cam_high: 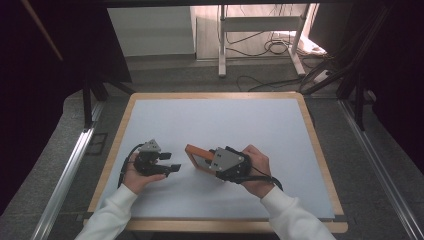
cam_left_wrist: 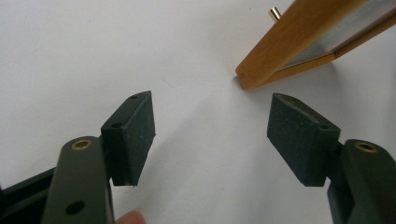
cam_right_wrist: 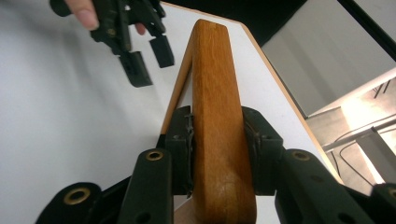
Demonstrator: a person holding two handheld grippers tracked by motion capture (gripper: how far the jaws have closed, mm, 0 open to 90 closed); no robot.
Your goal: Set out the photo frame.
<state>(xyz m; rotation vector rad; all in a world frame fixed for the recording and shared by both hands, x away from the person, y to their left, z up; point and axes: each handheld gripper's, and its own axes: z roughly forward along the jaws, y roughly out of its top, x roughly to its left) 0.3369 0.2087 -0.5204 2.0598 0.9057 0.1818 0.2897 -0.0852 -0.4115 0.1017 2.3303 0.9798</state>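
Clamping the wooden frame (cam_right_wrist: 219,116), right gripper (cam_right_wrist: 219,154); left gripper (cam_left_wrist: 212,135) gapes.

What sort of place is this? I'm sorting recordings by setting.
Probably a lab recording station: a bare white table, metal rails beside it, loose cables on the floor behind.

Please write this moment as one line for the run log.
right gripper: shut on wooden frame, tilted, low edge on table | left gripper: open, beside frame, apart | table: white
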